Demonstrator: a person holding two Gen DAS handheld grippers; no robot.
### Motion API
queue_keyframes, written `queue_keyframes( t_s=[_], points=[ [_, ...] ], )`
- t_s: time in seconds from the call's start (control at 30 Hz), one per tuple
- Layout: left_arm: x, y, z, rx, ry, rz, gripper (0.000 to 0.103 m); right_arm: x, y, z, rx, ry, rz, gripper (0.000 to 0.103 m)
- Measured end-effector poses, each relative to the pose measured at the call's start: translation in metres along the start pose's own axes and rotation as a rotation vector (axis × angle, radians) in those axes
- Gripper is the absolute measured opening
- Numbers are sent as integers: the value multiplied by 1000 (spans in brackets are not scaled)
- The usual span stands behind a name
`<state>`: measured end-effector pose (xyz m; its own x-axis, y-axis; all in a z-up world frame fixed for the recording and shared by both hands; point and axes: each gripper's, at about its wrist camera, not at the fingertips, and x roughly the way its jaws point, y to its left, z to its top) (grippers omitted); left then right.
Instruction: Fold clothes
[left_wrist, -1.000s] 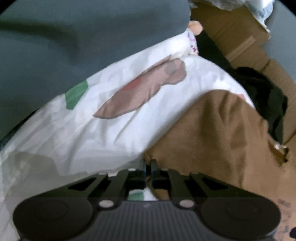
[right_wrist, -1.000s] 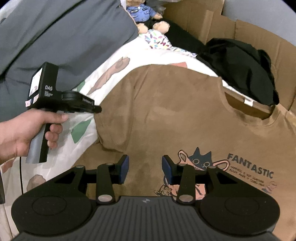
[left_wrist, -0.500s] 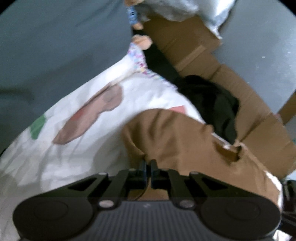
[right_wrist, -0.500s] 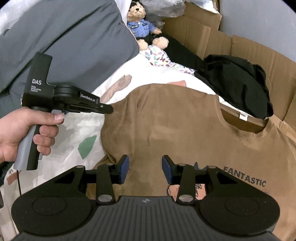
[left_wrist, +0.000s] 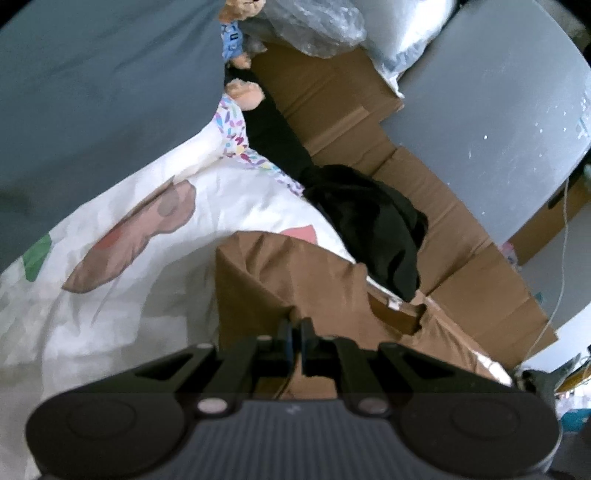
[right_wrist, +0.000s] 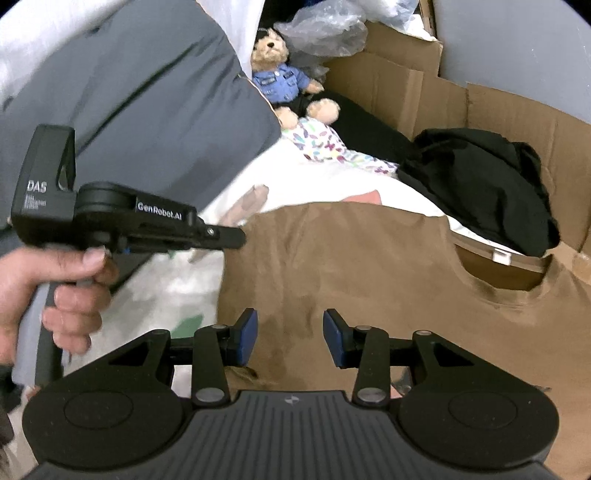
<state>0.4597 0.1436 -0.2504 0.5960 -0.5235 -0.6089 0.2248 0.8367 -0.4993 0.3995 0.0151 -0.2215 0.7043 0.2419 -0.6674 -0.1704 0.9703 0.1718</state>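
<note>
A brown T-shirt (right_wrist: 351, 266) lies on a white patterned bedsheet (left_wrist: 129, 258), collar to the right. My left gripper (left_wrist: 294, 332) is shut on the shirt's left sleeve edge and holds it lifted, so the cloth (left_wrist: 295, 277) stands in a fold. In the right wrist view the left gripper (right_wrist: 236, 236) sits at the shirt's upper left edge, held by a hand (right_wrist: 70, 291). My right gripper (right_wrist: 290, 332) is open and empty above the shirt's middle.
A black garment (right_wrist: 480, 188) lies on flattened cardboard (right_wrist: 406, 96) at the back right. A teddy bear in a blue shirt (right_wrist: 280, 77) sits at the back. A grey quilt (right_wrist: 140, 110) covers the left. A small colourful printed cloth (right_wrist: 325, 144) lies by the bear.
My left gripper has pulled the sleeve edge up and to the right, over the shirt. The right gripper has drawn back towards the shirt's top and stays open.
</note>
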Motion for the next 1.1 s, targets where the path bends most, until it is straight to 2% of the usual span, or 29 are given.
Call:
queue_keyframes(
  t_s=[0.27,0.43,0.73,0.8,0.83,0.87,0.93,1.1],
  points=[
    [2,9,3,-52,21,-66,4,28,21,16,-36,-9,29,44],
    [2,11,5,-75,23,-88,4,53,32,22,-17,10,37,44],
    [7,0,5,-55,43,-118,4,70,35,32,54,6,14,44],
    [8,-3,5,-49,48,-123,4,74,34,33,46,3,-2,37],
    [9,-4,6,-42,53,-123,4,76,32,32,52,1,-4,19],
    [10,-7,7,-24,61,-116,5,76,30,32,58,1,-2,9],
    [12,-9,10,-4,74,-101,7,78,21,29,79,-1,10,4],
    [27,3,25,-26,50,-3,16,77,15,22,62,-15,41,4]
  ],
)
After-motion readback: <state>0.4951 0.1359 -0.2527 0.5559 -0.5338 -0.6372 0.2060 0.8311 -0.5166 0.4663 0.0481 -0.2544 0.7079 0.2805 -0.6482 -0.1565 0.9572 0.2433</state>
